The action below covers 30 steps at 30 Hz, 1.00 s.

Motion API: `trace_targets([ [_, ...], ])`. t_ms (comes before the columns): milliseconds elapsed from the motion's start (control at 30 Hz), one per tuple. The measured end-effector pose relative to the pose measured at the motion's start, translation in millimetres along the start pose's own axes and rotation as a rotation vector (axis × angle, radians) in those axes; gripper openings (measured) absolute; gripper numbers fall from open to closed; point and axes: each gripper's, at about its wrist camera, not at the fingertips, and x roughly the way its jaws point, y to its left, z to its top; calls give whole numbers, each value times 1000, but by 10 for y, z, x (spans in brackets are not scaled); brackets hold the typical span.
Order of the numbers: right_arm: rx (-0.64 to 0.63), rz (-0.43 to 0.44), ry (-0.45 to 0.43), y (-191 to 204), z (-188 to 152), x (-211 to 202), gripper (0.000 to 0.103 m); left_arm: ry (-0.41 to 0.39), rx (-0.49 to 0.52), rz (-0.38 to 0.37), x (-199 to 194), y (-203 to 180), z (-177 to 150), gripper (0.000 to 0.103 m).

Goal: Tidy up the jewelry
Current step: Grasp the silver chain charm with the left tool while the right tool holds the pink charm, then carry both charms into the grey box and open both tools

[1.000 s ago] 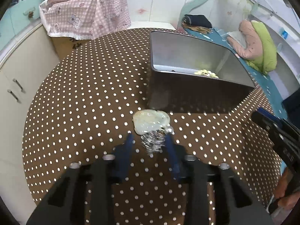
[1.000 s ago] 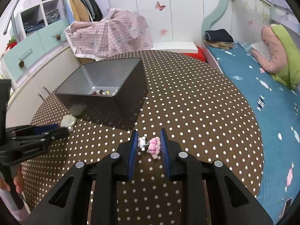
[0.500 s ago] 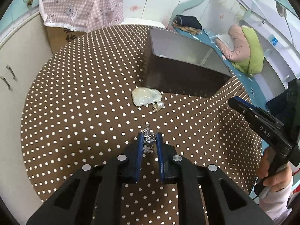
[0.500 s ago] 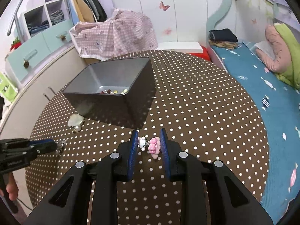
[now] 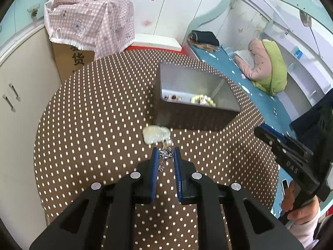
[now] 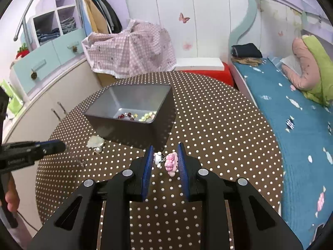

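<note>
Silver chain (image 5: pixel 165 153) clenched in the left tongs (image 5: pixel 165 156), pink charm (image 6: pixel 171 164) gripped by the right tongs (image 6: pixel 165 162), so next both probably need carrying over the far grey bin (image 6: pixel 129 106).

One grey bin (image 6: pixel 133 125) far on the dotted table (image 6: pixel 218 129), one pale jade pendant (image 5: pixel 156 133) near its left corner, one silver chain (image 5: pixel 165 153), one pink-and-white charm (image 6: pixel 169 162), two grippers (image 5: pixel 165 156) (image 6: pixel 165 156), two bead strands (image 6: pixel 137 116) inside the bin.

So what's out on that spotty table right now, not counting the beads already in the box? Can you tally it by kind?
Grey box: 1
Pale stone pendant: 1
Silver chain, in left gripper: 1
Pink and white charm, in right gripper: 1
Total: 4
</note>
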Motion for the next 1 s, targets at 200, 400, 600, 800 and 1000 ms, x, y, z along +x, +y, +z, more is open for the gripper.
trace_targets([
  [200,-9,1,-22,30,106,-79,25,-42,17,-13,-76,-56,206,13],
  [400,-23,5,-51,70,281,-109,25,-92,35,-19,-158,-124,422,13],
  [600,-47,20,-80,169,498,-101,25,-143,68,-26,-236,-231,660,13],
  [800,-65,42,-99,273,675,-40,25,-151,80,-28,-173,-276,810,13],
  [1000,-72,59,-84,332,788,141,25,-128,81,-34,5,-285,907,13],
])
